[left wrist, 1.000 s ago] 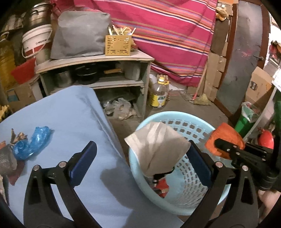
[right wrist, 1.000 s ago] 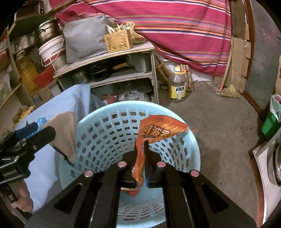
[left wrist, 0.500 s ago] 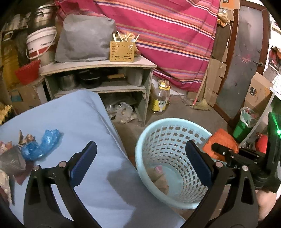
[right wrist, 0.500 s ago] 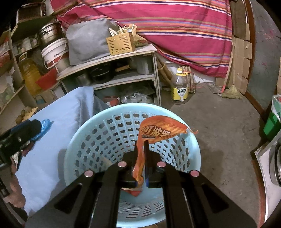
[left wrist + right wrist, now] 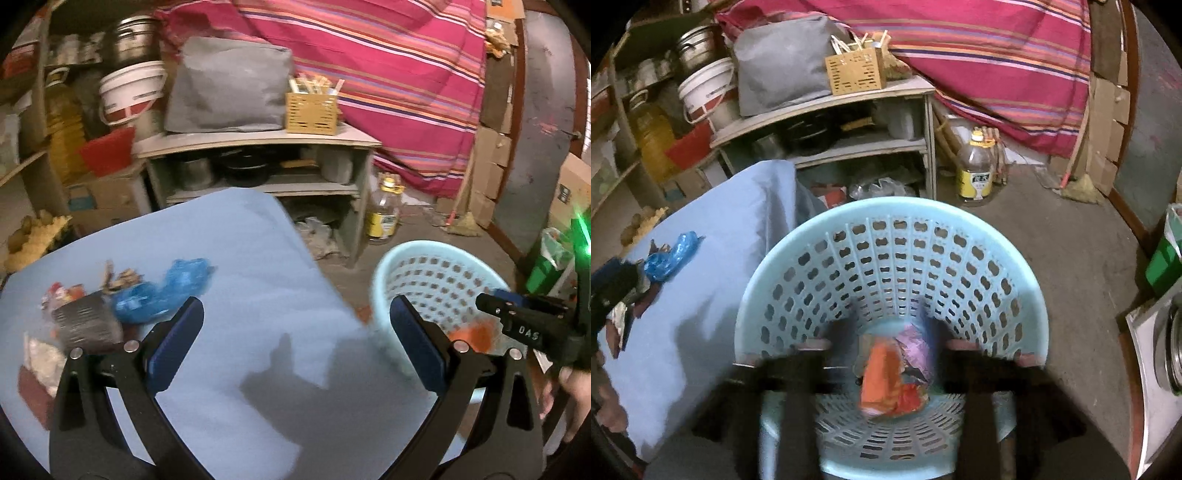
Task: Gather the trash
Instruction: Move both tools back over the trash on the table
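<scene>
My left gripper is open and empty above the light blue tablecloth. To its left lies a pile of trash: a crumpled blue plastic bag, a dark wrapper and several scraps. The pale blue perforated basket stands on the floor beside the table. My right gripper hangs over it, blurred, its jaws opening with nothing pressed between them. The orange snack wrapper lies loose in the basket bottom with other trash. In the left wrist view, the right gripper pokes over the basket.
A shelf unit with a grey bag, a yellow slotted box and pots stands behind the table. An oil bottle sits on the concrete floor. A striped cloth hangs at the back. A green bin is at the right.
The right jaws have parted and the orange wrapper has dropped from them into the basket. The left gripper has swung left over the table, toward the trash pile.
</scene>
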Available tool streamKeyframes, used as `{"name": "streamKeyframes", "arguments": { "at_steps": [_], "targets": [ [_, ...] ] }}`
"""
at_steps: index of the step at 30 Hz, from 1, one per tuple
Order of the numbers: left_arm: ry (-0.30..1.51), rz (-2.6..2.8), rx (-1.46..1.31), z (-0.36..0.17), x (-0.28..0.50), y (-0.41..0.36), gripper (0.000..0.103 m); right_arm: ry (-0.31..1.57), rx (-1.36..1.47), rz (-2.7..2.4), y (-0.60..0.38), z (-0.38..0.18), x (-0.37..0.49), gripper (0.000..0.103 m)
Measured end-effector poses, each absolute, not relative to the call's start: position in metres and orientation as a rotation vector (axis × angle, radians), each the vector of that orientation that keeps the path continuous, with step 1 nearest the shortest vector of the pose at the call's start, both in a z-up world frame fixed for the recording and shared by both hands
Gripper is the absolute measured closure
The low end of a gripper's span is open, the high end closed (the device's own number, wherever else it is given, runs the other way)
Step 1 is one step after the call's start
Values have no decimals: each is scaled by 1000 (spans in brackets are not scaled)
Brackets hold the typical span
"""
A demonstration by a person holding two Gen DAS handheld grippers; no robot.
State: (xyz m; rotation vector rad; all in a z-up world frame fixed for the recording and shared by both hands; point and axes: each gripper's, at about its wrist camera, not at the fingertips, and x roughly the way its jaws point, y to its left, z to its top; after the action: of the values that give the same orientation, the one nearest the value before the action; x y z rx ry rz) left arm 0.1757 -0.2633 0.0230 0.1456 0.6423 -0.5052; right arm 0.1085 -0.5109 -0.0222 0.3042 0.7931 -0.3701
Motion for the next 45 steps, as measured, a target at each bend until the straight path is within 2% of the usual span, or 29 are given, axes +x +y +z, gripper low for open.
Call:
{"name": "streamKeyframes", "arguments": {
  "at_steps": [2, 3, 4, 6, 12, 19, 26, 42, 45],
  "targets": [
    [642, -473, 140, 23, 178, -245, 5, 783, 300, -391, -507, -20, 108, 38],
    [641, -450, 141, 22, 180, -232, 5, 781, 293, -408, -504, -18, 109, 34],
    [640, -427, 144, 21, 181, -220, 5, 782, 286, -424, -503, -18, 109, 25],
    [640, -381, 158, 17, 184, -193, 5, 781, 260, -472, -496, -16, 110, 19],
    [668, -233, 145, 0, 202, -109, 5, 731, 219, -503, -472, -4, 121, 8],
    [704, -77, 70, -15, 221, -22, 5, 685, 158, -449, -410, 3, 150, 5],
    [778, -26, 55, -41, 235, 31, 5, 687, 57, -373, -348, 1, 175, 5],
    [876, -119, 50, -70, 251, 37, 6, 718, 23, -242, -274, -12, 208, 5],
    [887, -137, 15, -72, 254, 41, 9, 721, 27, -213, -262, -14, 213, 5]
  ]
}}
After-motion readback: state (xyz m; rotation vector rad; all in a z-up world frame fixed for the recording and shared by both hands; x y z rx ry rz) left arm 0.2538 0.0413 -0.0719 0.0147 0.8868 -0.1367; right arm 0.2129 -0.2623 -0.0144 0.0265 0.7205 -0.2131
